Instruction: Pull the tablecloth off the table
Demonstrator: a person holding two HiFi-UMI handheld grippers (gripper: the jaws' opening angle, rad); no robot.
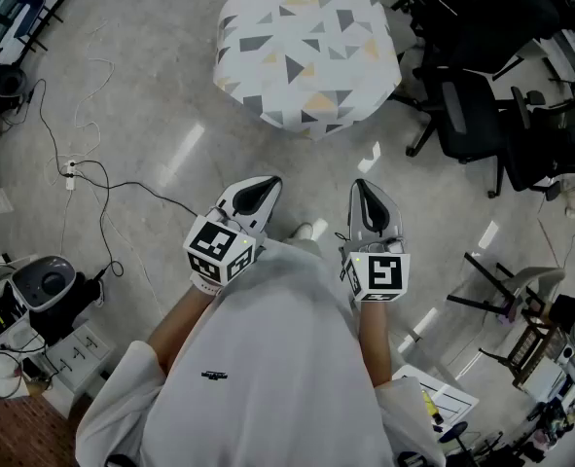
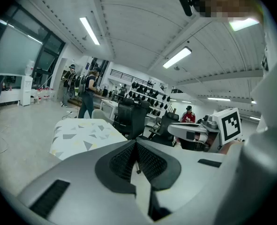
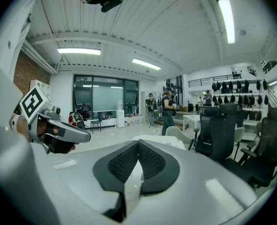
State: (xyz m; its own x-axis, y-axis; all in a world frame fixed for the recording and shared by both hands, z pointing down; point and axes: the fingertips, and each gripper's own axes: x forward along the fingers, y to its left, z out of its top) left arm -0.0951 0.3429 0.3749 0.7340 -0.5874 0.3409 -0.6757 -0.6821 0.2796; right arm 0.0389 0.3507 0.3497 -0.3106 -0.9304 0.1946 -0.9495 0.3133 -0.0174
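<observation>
1. Standing back, the person held the left gripper (image 1: 265, 184) and right gripper (image 1: 364, 187) at the waist, well apart from the cloth (image 1: 306, 52) draped over a hidden table ahead.
2. Left gripper view: jaws together, empty; the cloth (image 2: 84, 135) lay beyond.
3. Right gripper view: jaws together, nothing between.

From the head view I look steeply down from above the person, with the left gripper (image 1: 255, 195) and right gripper (image 1: 369, 202) close below and the white tablecloth printed with grey and yellow triangles (image 1: 306, 52) farther ahead on the pale grey floor (image 1: 170, 115). Each gripper view sits low behind its own jaws and faces almost level across the room. All three views share that tablecloth. Each gripper view also catches the other gripper at its inner edge.
</observation>
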